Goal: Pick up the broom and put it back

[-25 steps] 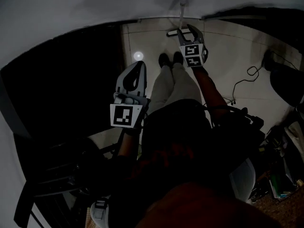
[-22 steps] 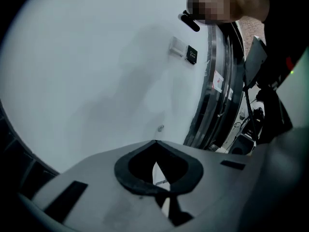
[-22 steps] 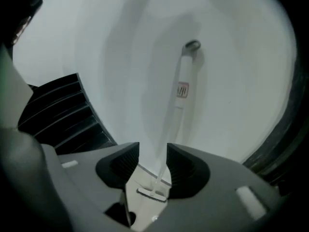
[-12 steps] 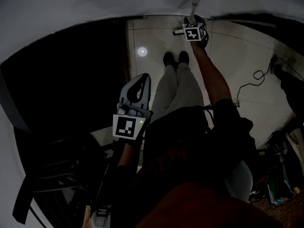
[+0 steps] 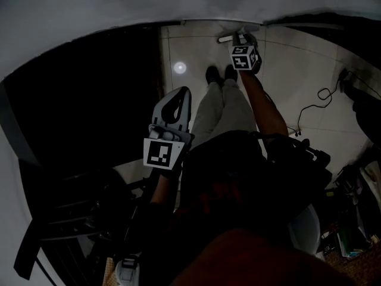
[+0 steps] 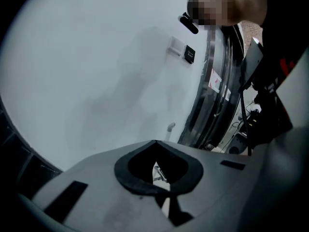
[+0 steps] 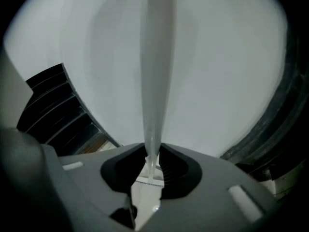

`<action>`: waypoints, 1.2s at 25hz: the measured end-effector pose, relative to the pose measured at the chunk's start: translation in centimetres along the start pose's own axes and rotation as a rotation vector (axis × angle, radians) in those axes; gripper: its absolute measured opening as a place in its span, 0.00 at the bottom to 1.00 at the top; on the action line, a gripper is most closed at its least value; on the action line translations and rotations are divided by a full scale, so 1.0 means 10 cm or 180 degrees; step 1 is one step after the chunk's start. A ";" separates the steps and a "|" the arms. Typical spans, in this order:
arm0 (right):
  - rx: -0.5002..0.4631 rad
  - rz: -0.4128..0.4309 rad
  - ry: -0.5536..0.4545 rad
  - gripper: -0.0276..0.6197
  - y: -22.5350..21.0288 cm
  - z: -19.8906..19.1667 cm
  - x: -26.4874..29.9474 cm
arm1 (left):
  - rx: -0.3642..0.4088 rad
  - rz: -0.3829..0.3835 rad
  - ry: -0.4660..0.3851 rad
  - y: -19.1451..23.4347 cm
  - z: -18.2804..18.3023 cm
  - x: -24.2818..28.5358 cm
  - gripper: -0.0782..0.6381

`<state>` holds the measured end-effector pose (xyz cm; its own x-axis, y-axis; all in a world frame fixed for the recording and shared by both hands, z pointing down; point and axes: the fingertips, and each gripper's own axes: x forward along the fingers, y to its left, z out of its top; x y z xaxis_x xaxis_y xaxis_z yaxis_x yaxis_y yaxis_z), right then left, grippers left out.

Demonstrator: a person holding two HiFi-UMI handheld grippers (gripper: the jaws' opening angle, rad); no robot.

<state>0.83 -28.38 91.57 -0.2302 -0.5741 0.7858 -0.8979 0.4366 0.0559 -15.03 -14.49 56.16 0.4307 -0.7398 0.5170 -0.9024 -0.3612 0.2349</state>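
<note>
The broom (image 5: 225, 39) stands against the white wall at the top of the head view, its pale head on the floor tiles. My right gripper (image 5: 241, 38) points down at it just past the person's shoes. In the right gripper view the pale handle (image 7: 155, 57) runs straight up out of the right gripper (image 7: 153, 158). The jaws are closing and the dark pads touch the handle on both sides. My left gripper (image 5: 178, 94) hangs over the dark area beside the person's left leg. In its own view the left gripper (image 6: 154, 146) is shut with nothing in it.
The person's legs and dark shoes (image 5: 217, 74) stand on pale tiles just short of the wall (image 5: 119, 5). A black cable (image 5: 315, 103) trails over the floor at the right. Clutter (image 5: 351, 231) lies at the lower right. A dark panel (image 5: 83, 118) fills the left.
My right gripper has sunk down along the broom handle toward the floor, and its jaws have come in around the handle. The left gripper has hardly moved.
</note>
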 end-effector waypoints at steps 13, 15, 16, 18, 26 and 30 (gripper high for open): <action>0.0304 0.0081 -0.1612 0.18 -0.36 1.53 -2.72 | 0.0460 -0.0252 -0.0582 -0.55 0.89 -0.06 0.12; 0.0341 0.0197 -0.1802 0.18 -0.33 1.83 -3.11 | 0.0448 -0.0264 -0.0645 -0.56 0.99 -0.12 0.12; 0.0329 0.0225 -0.1874 0.18 -0.32 1.93 -3.29 | 0.0430 -0.0257 -0.0666 -0.56 1.02 -0.14 0.12; 0.0250 0.0219 -0.1991 0.18 -0.30 2.03 -3.60 | 0.0396 -0.0234 -0.0714 -0.53 1.10 -0.20 0.12; 0.0275 -0.0042 -0.2469 0.18 -0.42 2.40 -4.55 | 0.0558 -0.0472 -0.1083 -0.67 1.64 -0.25 0.12; 0.0257 -0.0145 -0.2543 0.18 -0.50 2.43 -4.82 | 0.0581 -0.0601 -0.1139 -0.78 1.73 -0.26 0.12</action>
<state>7.27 -19.72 38.42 -0.3642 -0.9255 0.1039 -0.9302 0.3670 0.0086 -8.87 -19.58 38.76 0.5942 -0.7894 0.1540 -0.8042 -0.5795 0.1322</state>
